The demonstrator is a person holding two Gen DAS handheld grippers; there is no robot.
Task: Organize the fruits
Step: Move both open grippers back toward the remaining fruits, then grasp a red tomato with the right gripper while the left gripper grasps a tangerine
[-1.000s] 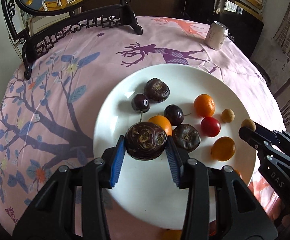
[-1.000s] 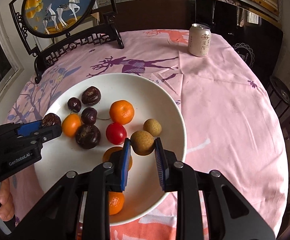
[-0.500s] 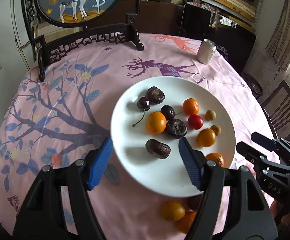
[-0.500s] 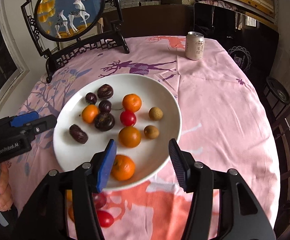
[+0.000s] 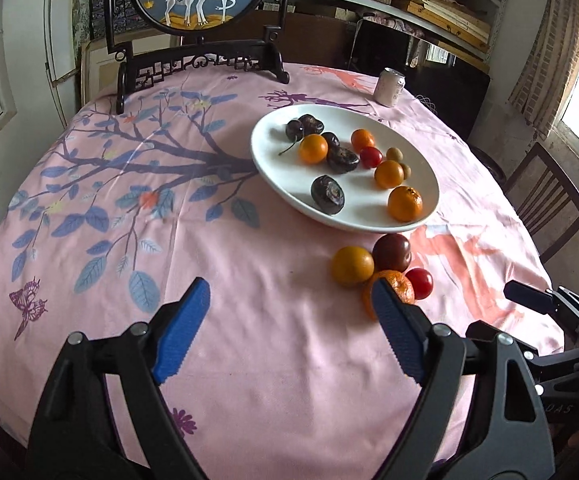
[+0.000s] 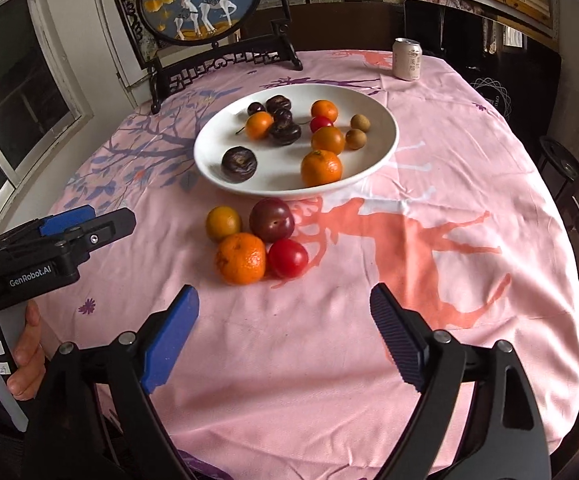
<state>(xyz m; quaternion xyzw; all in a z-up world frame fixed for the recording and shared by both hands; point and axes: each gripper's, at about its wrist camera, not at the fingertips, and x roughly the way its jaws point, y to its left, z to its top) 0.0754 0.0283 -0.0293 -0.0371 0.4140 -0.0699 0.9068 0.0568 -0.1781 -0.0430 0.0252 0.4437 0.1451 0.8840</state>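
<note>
— Blue pads on both tools, and nothing between them: the left tool [image 5: 285, 328] and the right tool [image 6: 283, 330] have their jaws spreading wider over bare pink cloth. Why empty?

— My guess is that each is free for another pick. The nearest work is the loose cluster on the desk [image 6: 469, 184], just short of the plate: a mandarin [image 6: 241, 258], a cherry tomato [image 6: 288, 258], a yellow-orange fruit [image 6: 223, 223] and a dark red plum [image 6: 271, 220], all touching or nearly so.

— Why bunched there?

— They look like the unsorted remainder, kept within easy reach of both tools.

— And beyond?

— The white plate [image 6: 373, 168] holds the rest: a dark wrinkled fruit [image 6: 239, 165] and a second mandarin [image 6: 321, 167] near its front edge, then more dark fruit, oranges, a tomato and two small brown ones further in.

— Behind that?

— A drink can [image 6: 408, 59] and a framed deer screen [image 6: 201, 0] at the far edge, well apart from the fruit.
</note>
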